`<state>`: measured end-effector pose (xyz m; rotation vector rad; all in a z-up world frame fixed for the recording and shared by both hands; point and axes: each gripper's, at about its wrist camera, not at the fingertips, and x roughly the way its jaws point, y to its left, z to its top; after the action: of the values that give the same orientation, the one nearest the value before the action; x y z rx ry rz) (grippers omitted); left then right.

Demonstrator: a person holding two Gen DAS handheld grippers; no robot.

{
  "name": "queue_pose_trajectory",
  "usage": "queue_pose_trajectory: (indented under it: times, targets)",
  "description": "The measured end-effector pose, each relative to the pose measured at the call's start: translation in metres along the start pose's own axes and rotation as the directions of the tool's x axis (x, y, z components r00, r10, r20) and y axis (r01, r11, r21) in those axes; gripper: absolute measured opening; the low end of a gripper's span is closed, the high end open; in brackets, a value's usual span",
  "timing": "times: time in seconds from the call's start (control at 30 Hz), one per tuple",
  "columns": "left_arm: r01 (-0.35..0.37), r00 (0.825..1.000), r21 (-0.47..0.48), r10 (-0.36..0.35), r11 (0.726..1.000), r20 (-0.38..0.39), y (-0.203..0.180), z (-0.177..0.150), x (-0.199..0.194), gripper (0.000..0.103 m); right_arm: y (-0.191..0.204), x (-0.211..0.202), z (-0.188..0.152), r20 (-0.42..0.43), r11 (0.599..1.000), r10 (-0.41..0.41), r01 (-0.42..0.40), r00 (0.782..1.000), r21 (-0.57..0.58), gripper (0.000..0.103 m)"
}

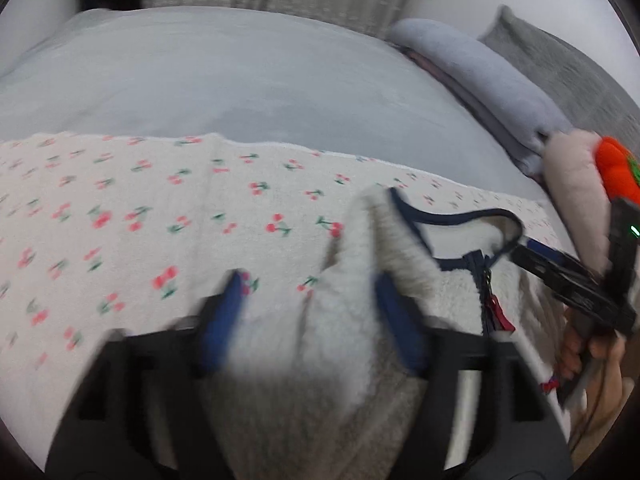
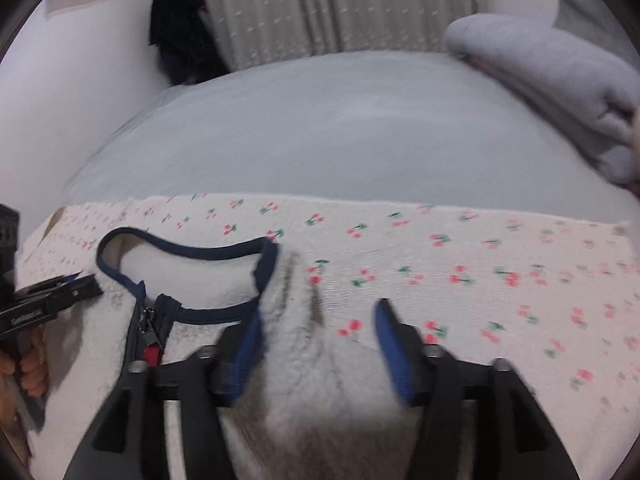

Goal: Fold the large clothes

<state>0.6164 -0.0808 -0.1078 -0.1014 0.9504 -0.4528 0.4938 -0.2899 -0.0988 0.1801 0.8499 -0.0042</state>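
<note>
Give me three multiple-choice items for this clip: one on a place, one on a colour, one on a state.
1. What does the fleece lie on?
A. a bare wooden floor
B. a cherry-print cloth
C. a metal rack

2. What colour is the trim round the fleece's neck?
A. navy
B. yellow
C. pink

3. How does the right gripper stand?
A. shut flat on the zip
B. out of view
C. open, with fleece between its fingers

Answers:
1 B: white cloth with red cherries spreads under and beyond the fleece.
2 A: a dark blue band edges the neck opening.
3 C: both blue pads stand wide apart, with a bunched fold of fleece in the gap.
</note>
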Motion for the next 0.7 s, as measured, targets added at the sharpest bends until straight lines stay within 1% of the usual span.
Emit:
queue_pose_trajectory:
  times: [0.03,0.07,0.1,0.17,0.2,0.23,0.3,0.37,0.4,0.47,0.5,0.57,0.6,0.67,0.7]
  targets:
    - [0.010,1.000,-0.028,-0.010,1.000,0.003,-0.003,-0.004,-0.008,0.089,0.000,-0.012,-0.003,0.016,1.000,-0.007,0.007,1.000,0.016,0.073]
    - [0.020,1.000,-0.035,-0.020,0.999,0.003,-0.006,-0.007,-0.014,0.090,-0.006,-0.025,-0.007,0.028,0.999,-0.014,0.013,1.000,0.031,0.073]
    - [0.004,1.000,-0.028,-0.004,1.000,-0.003,-0.012,-0.011,-0.021,0.090,-0.012,-0.042,-0.012,0.028,0.998,-0.054,0.052,0.998,0.045,0.073]
    - [-0.057,0.998,0.003,0.057,0.998,-0.020,-0.021,-0.023,-0.032,0.090,-0.025,-0.066,-0.023,0.029,0.993,-0.112,0.111,0.993,0.050,0.076]
    - [-0.085,0.996,0.027,0.086,0.996,-0.026,-0.028,-0.030,-0.039,0.090,-0.031,-0.081,-0.029,0.025,0.987,-0.155,0.154,0.988,0.045,0.076]
    - [-0.092,0.995,0.044,0.093,0.995,-0.029,-0.036,-0.037,-0.046,0.090,-0.041,-0.097,-0.035,0.018,0.980,-0.196,0.195,0.980,0.040,0.076]
    - [-0.069,0.996,0.065,0.072,0.996,-0.048,-0.048,-0.053,-0.059,0.090,-0.063,-0.128,-0.045,0.005,0.966,-0.257,0.257,0.966,0.036,0.077]
    - [-0.023,0.997,0.078,0.029,0.997,-0.074,-0.059,-0.068,-0.072,0.090,-0.084,-0.158,-0.049,-0.007,0.951,-0.308,0.308,0.951,0.035,0.078]
    - [-0.009,0.997,0.073,0.015,0.997,-0.081,-0.066,-0.076,-0.080,0.090,-0.097,-0.178,-0.052,-0.017,0.939,-0.342,0.342,0.940,0.033,0.078]
    - [0.010,0.996,0.066,-0.004,0.998,-0.090,-0.076,-0.090,-0.092,0.090,-0.113,-0.207,-0.054,-0.026,0.922,-0.384,0.385,0.923,0.036,0.079]
    - [0.022,0.995,0.061,-0.016,0.998,-0.096,-0.081,-0.097,-0.097,0.090,-0.124,-0.224,-0.056,-0.029,0.910,-0.412,0.413,0.911,0.040,0.080]
    - [0.037,0.994,0.054,-0.031,0.998,-0.103,-0.084,-0.111,-0.106,0.090,-0.145,-0.258,-0.060,-0.027,0.876,-0.479,0.480,0.877,0.050,0.081]
    - [0.040,0.994,0.056,-0.035,0.998,-0.101,-0.088,-0.118,-0.110,0.090,-0.156,-0.274,-0.061,-0.023,0.853,-0.518,0.518,0.855,0.056,0.082]
    - [0.040,0.996,0.061,-0.036,0.997,-0.079,-0.093,-0.126,-0.118,0.090,-0.176,-0.310,-0.065,-0.016,0.800,-0.596,0.596,0.803,0.075,0.083]
    - [0.032,0.998,0.070,-0.028,0.997,-0.064,-0.096,-0.131,-0.123,0.090,-0.185,-0.324,-0.067,-0.015,0.782,-0.618,0.617,0.786,0.086,0.083]
